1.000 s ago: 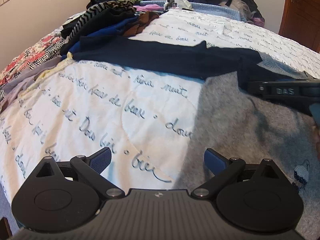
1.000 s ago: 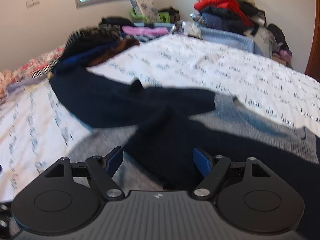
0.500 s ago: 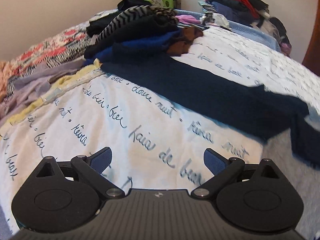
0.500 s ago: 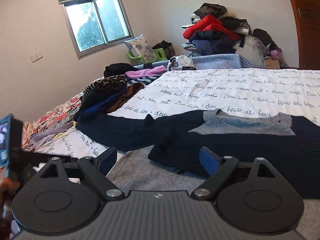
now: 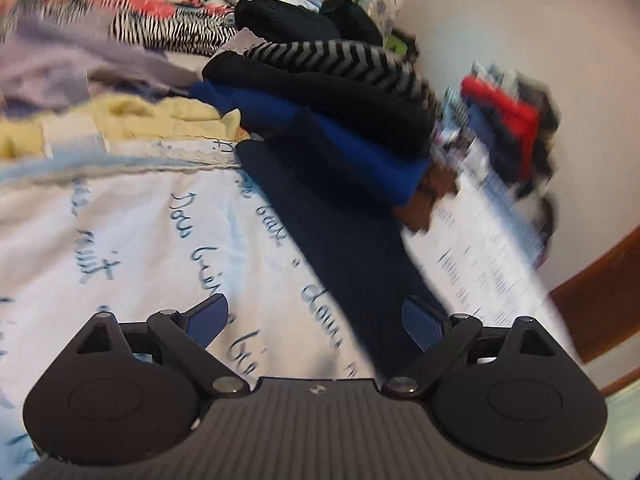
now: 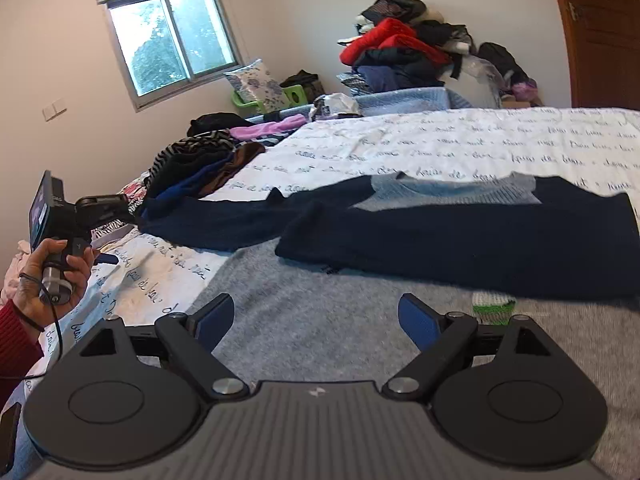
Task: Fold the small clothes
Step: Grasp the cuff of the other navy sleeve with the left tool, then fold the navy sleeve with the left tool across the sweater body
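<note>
Both hand-held grippers, left (image 5: 314,322) and right (image 6: 316,320), gape empty, left narrowing slightly; navy sweater (image 6: 460,232) cut off rightward, bedspread (image 6: 440,140) bare beyond.

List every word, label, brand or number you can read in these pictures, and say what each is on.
"Doux": blue handwriting printed on the white bedsheet, left wrist view; a guess, as the frame is blurred.
"de": same script on the bedsheet, right wrist view, near the left hand.
Remaining script on the sheet: too small, blurred or distorted to read.
Screen on the left hand-held gripper: unreadable.
Small logo on each hand-held gripper body: a symbol, no text.
</note>
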Demonstrator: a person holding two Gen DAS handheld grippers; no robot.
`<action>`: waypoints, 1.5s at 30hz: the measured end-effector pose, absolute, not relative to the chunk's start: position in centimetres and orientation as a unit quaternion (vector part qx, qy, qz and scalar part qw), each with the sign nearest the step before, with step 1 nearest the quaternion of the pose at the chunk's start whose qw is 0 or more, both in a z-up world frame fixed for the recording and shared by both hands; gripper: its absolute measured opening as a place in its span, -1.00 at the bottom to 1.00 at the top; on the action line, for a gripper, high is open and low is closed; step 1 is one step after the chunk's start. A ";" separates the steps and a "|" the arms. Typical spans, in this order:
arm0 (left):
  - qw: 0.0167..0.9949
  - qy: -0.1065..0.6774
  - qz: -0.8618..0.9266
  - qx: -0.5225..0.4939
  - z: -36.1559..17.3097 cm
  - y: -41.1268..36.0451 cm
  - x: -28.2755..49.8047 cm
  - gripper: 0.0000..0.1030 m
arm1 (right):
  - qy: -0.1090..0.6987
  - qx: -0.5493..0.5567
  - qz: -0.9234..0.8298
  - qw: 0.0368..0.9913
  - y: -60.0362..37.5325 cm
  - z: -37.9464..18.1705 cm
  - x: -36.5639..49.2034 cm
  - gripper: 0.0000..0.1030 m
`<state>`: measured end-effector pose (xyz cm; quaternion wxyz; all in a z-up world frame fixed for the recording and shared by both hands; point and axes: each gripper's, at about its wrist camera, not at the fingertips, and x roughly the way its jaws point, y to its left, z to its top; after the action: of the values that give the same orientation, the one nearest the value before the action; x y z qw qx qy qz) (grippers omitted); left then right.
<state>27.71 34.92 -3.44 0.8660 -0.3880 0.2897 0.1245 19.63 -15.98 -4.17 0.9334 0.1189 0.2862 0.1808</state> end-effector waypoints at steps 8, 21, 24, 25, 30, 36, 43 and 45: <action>0.821 0.240 0.073 -0.513 -5.9 38.7 30.3 0.84 | 0.298 0.129 0.155 0.933 -16.7 -5.3 19.1 0.74; 0.803 0.204 0.078 -0.555 -7.2 41.9 34.9 0.74 | 0.309 0.147 0.131 0.931 -17.2 -6.2 19.9 0.75; 0.816 0.209 0.090 -0.531 -7.6 42.2 35.3 0.47 | 0.311 0.150 0.129 0.930 -17.2 -6.4 20.0 0.75; 0.823 0.212 0.094 -0.518 -7.9 42.3 35.3 0.33 | 0.312 0.151 0.129 0.929 -17.3 -6.4 20.0 0.75; 0.828 0.211 0.117 -0.506 -9.2 42.8 35.2 -0.28 | 0.320 0.149 0.131 0.926 -17.1 -6.7 19.9 0.75; 0.817 0.201 0.132 -0.524 -10.0 43.5 35.0 -0.53 | 0.319 0.151 0.126 0.927 -17.3 -6.7 19.9 0.75; 0.863 0.206 0.148 -0.436 -7.3 41.2 35.1 -0.86 | 0.325 0.157 0.118 0.925 -17.6 -7.1 19.3 0.75; 0.883 0.201 0.147 -0.398 -6.0 39.8 34.5 -0.87 | 0.323 0.158 0.118 0.926 -17.8 -7.0 19.1 0.75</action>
<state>34.53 39.83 -6.05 0.8831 -0.3976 0.2012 0.1468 19.11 -17.77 -6.95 0.9256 0.1583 0.3229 0.1184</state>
